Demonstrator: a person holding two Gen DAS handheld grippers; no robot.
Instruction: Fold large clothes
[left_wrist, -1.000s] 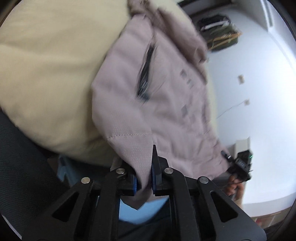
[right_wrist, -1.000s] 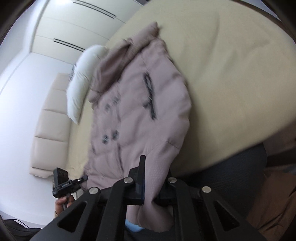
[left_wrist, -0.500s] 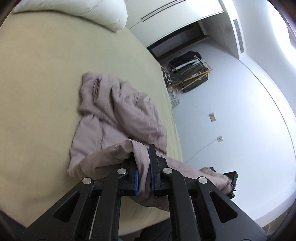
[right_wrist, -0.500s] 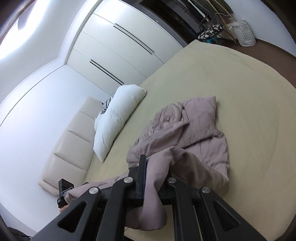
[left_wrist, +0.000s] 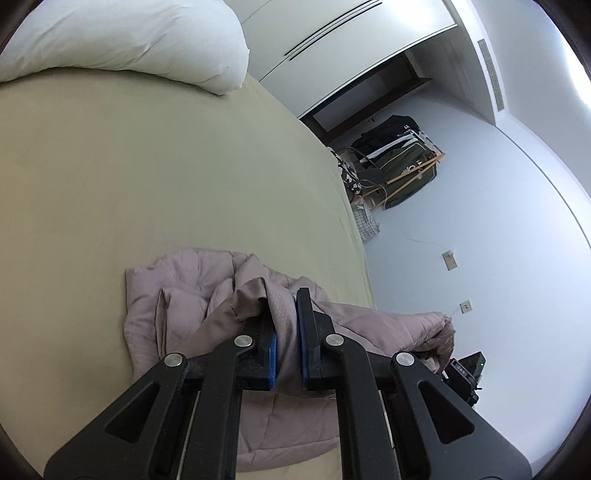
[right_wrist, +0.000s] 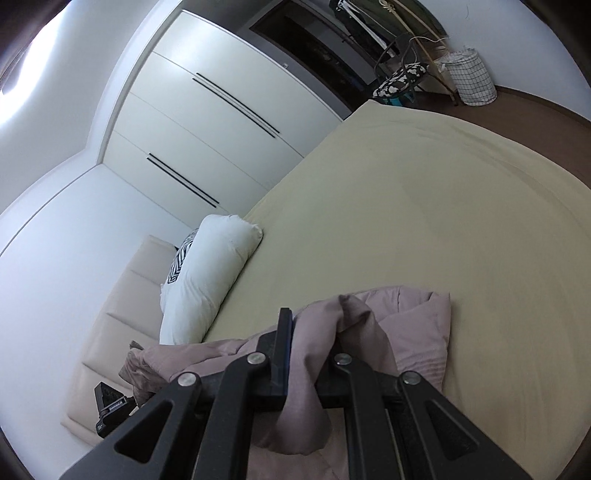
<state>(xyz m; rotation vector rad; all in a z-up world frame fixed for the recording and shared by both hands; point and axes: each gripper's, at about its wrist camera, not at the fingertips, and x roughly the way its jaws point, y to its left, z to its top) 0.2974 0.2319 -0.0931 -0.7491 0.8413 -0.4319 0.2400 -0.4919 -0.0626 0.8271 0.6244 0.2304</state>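
A mauve quilted jacket (left_wrist: 177, 306) lies bunched near the front edge of a bed with a beige sheet (left_wrist: 147, 177). My left gripper (left_wrist: 286, 317) is shut on a fold of the jacket's hem. My right gripper (right_wrist: 310, 343) is shut on another part of the jacket (right_wrist: 417, 325), whose fabric hangs down between the jaws. The stretch of jacket between the two grippers is lifted off the sheet; the rest is folded over on the bed (right_wrist: 461, 229). The other gripper's body shows at each view's lower edge.
A white pillow (left_wrist: 122, 37) lies at the head of the bed, also in the right wrist view (right_wrist: 210, 273). A padded headboard (right_wrist: 122, 314), white wardrobe (right_wrist: 207, 122), clothes rack (left_wrist: 399, 162) and laundry basket (right_wrist: 471, 79) stand around the bed.
Both grippers, still holding the jacket, have moved forward over the bed and lowered it. The jacket went from hanging spread out to folded over and bunched on the sheet.
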